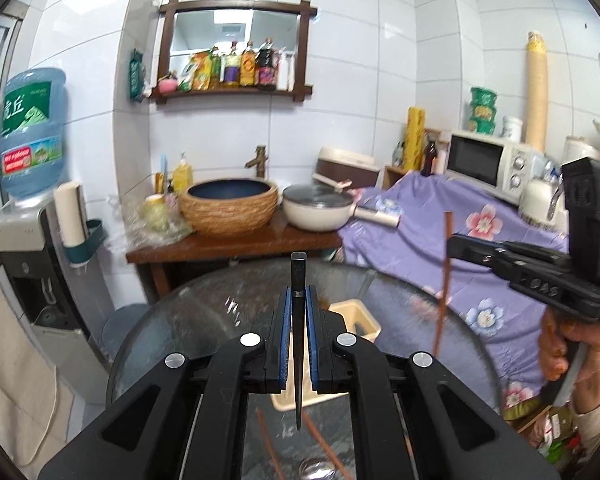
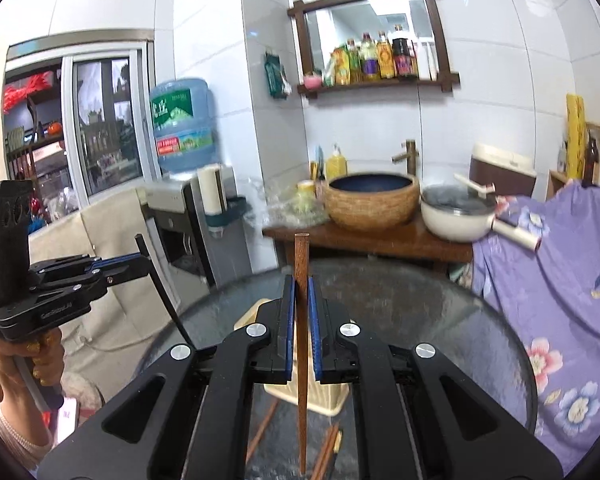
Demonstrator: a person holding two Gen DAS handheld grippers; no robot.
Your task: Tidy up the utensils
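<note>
A: Starting at the left, what is the left hand-held gripper [image 1: 298, 308] doing?

B: Its jaws are nearly together, clamped on a black chopstick [image 1: 298, 344] that stands upright between the blue pads [image 1: 285, 336], square end up, tip hanging down over the glass worktop [image 1: 204, 312].

A: And on the worktop itself?

B: A cream basket [image 1: 362, 322] sits behind the gripper near the middle of the round glass. Closer to the camera several brown chopsticks [image 1: 320, 440] lie loose on the glass, at angles to each other. A small metal piece lies by them at the bottom edge, too cut off to name.

A: Further right?

B: The right hand-held gripper [image 2: 301, 312] is pinched narrow as well, holding a brown wooden chopstick [image 2: 301, 340] upright, thick end up. From the left camera it shows side-on, held by a hand [image 1: 568, 348], with the chopstick hanging below its tips and clear of the glass.

A: Do the two grippers touch?

B: No, they are apart, side by side above the worktop.

A: Behind them?

B: A wooden counter [image 1: 236, 244] against the tiled wall carries a woven basin [image 1: 230, 208] and a white pan [image 1: 318, 208]. A purple flowered cloth [image 1: 440, 240] covers what stands to the right, with a microwave [image 1: 488, 164] on it.
</note>
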